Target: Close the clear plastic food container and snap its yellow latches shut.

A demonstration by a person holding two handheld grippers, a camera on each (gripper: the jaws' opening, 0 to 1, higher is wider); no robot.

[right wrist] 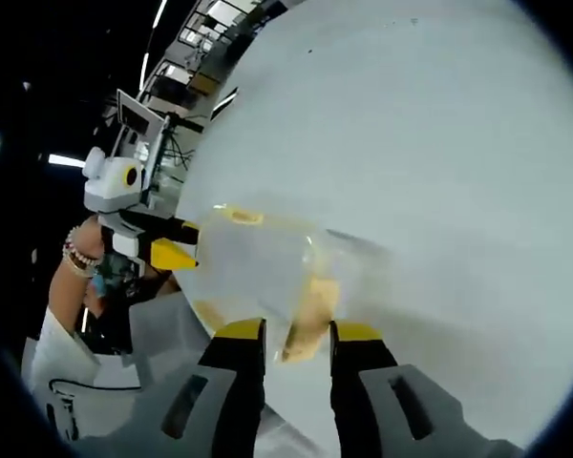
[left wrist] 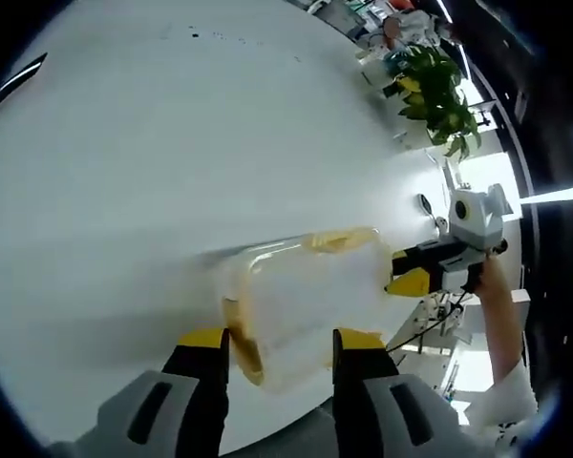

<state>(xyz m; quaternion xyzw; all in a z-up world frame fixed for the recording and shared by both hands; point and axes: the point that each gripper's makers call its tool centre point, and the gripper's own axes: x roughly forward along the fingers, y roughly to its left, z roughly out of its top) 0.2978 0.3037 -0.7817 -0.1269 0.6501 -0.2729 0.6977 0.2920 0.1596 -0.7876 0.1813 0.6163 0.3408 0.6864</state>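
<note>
White table (left wrist: 124, 143) lies bare beyond container (left wrist: 310, 291), hand-held grippers flanking.

The white table (left wrist: 124, 143) lies bare and open beyond the container (left wrist: 306, 296). A potted plant (left wrist: 439, 91) stands well apart at its far edge.
</note>
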